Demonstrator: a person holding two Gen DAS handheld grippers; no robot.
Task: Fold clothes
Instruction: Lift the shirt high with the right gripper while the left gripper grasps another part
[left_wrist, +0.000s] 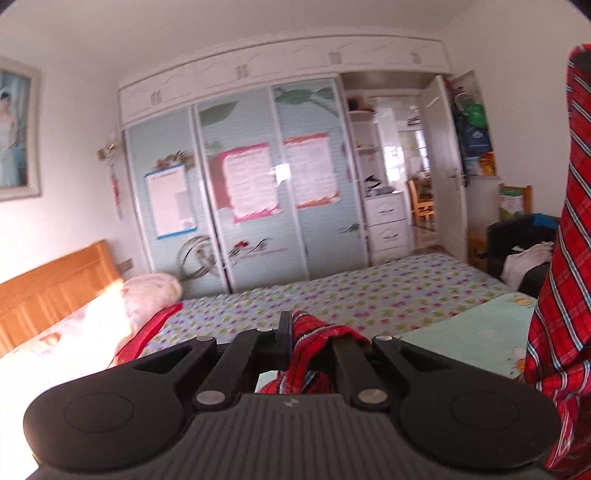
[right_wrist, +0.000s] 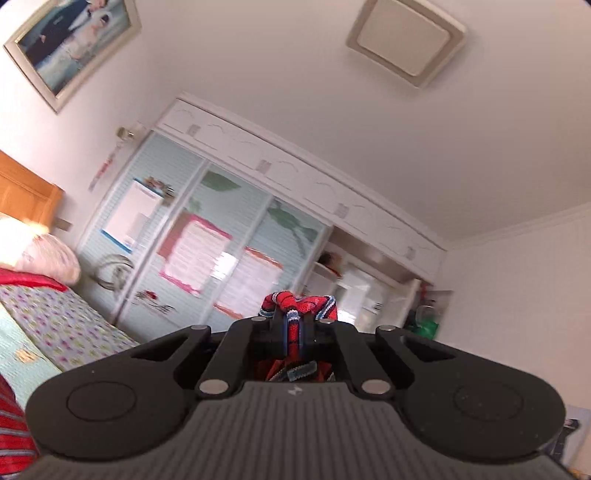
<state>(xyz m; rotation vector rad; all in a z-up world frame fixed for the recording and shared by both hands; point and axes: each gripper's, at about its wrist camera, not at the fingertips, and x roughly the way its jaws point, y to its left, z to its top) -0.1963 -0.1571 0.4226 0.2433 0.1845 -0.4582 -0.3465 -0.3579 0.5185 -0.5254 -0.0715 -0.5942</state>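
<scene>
Clearly both grippers are clamped on one red plaid garment, held up in the air above the bed. Seen from the left wrist, the left gripper has its jaws pinched tight on a bunched edge of the cloth, which spills out to the right of the fingertips and sags down between the black linkage arms. Along the right edge of that same view the rest of the garment hangs as a long red strip with white and blue stripes, running from near the top of the picture to the bottom. From the right wrist, the right gripper also has its jaws closed narrow on a wad of the fabric, a knot of red cloth poking up just beyond the tips and more of it tucked beneath them. This camera is tilted upward, taking in the ceiling and a square ceiling panel. Far across the room stands a wardrobe with pale blue sliding doors bearing pink-bordered posters. At far left are a wooden headboard and a pale pillow; the bed wears a flowered sheet.
</scene>
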